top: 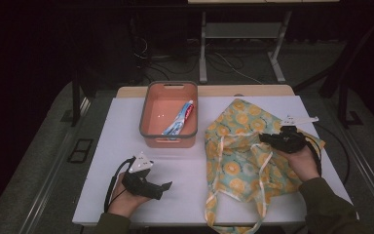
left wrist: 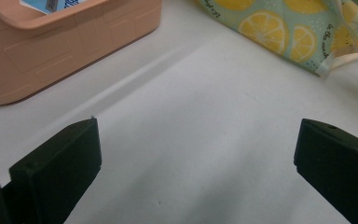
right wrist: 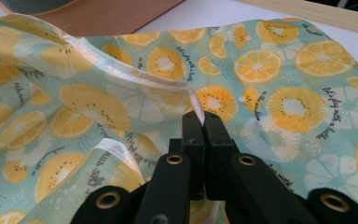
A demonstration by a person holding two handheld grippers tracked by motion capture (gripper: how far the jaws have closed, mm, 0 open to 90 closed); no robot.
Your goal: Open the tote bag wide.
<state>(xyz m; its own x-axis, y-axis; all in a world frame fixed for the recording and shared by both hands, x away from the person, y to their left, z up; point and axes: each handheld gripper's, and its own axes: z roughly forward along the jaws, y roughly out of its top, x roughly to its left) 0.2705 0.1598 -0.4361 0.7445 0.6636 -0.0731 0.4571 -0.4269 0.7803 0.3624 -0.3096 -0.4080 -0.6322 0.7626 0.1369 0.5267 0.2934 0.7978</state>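
A fabric bag [top: 243, 146] printed with lemon slices lies spread on the right half of the white table top [top: 121, 146]. My right gripper [top: 264, 138] hovers over its middle, pointing left. In the right gripper view that gripper [right wrist: 204, 120] is shut on the bag's cream-trimmed rim [right wrist: 135, 77], which lifts off the cloth [right wrist: 284, 84] below. My left gripper [top: 163, 189] rests near the front left of the table. Its jaws stand wide apart with bare table between them [left wrist: 198, 135], and the bag's corner [left wrist: 270, 28] lies beyond.
A salmon bin [top: 146, 109] with a grey rim stands at the back centre and holds a toothpaste tube [top: 180, 119]. The bin's side [left wrist: 51, 56] is close ahead of the left gripper. The bag's long cream handles [top: 213, 195] trail toward the table's front edge.
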